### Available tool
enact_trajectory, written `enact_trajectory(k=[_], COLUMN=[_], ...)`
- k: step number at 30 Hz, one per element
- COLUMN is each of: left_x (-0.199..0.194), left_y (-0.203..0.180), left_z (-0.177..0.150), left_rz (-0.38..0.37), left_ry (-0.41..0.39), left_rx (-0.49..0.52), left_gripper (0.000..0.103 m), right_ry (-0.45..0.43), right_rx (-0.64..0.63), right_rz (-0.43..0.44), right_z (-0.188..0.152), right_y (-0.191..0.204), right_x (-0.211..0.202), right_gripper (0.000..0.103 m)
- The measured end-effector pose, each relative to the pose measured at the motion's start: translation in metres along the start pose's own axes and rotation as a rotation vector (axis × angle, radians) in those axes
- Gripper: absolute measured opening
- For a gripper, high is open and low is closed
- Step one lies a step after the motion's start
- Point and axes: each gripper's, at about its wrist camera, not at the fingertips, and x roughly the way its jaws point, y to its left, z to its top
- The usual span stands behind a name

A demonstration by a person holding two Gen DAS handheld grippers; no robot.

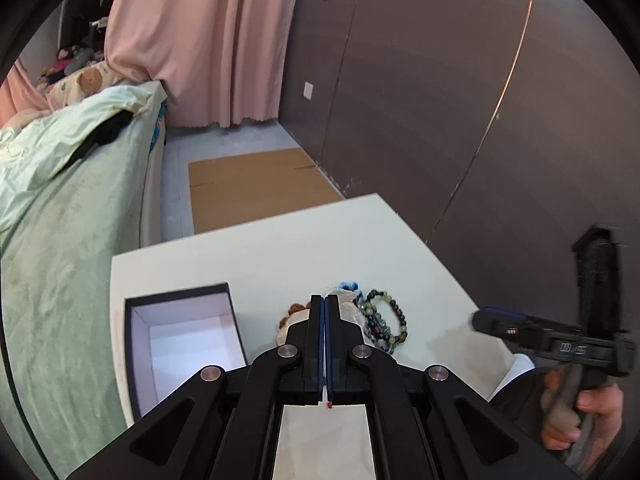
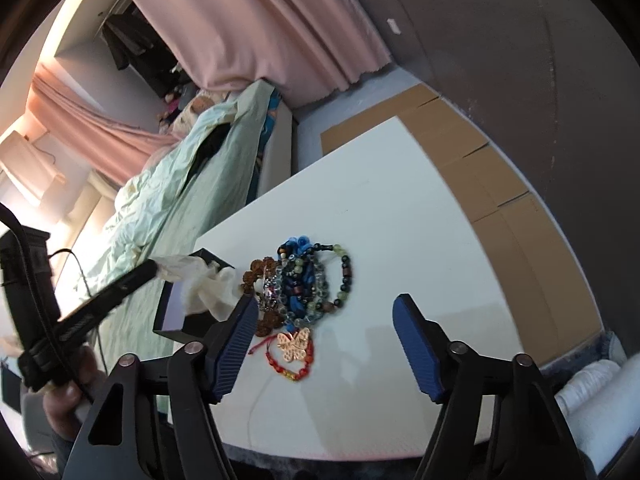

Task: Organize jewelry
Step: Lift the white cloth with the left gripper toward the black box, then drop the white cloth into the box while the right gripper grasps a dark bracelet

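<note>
A heap of beaded bracelets [image 2: 308,280] lies on the white table [image 2: 400,220]. Nearest me is a red string bracelet with a gold butterfly [image 2: 294,344]. My right gripper [image 2: 324,304] hangs open just above them, its blue pads [image 2: 416,344] touching nothing. My left gripper [image 1: 324,298] is shut on a cream cloth [image 2: 204,284], which dangles from its tip over the black box [image 2: 176,320]. In the left wrist view, the box [image 1: 188,340] is open with a white inside. The bracelets [image 1: 384,320] lie right of the fingers, which partly hide the cloth [image 1: 350,308].
A bed with a green quilt [image 1: 60,240] runs along the table's left side. Flat cardboard [image 1: 256,188] lies on the floor beyond the table, by a dark wall panel [image 1: 440,100] and a pink curtain [image 1: 200,40]. A hand [image 1: 580,412] holds the right gripper's handle.
</note>
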Motion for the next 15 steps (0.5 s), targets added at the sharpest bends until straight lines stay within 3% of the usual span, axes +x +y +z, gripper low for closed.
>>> enact_trajectory(k=[5, 15], left_x=[-0.019, -0.042], left_y=[0.006, 0.031], left_z=[0.005, 0.008], left_rz=[0.000, 0.041], left_ry=[-0.040, -0.072], left_rx=[-0.010, -0.036], left_gripper=[0.000, 0.000], right_ry=[0.079, 0.175], right_rx=[-0.012, -0.104], right_rz=[-0.061, -0.163], right_z=[0.016, 0.035], right_y=[0.001, 0.012], right_x=[0.033, 0.081], right_gripper=[0.047, 0.041])
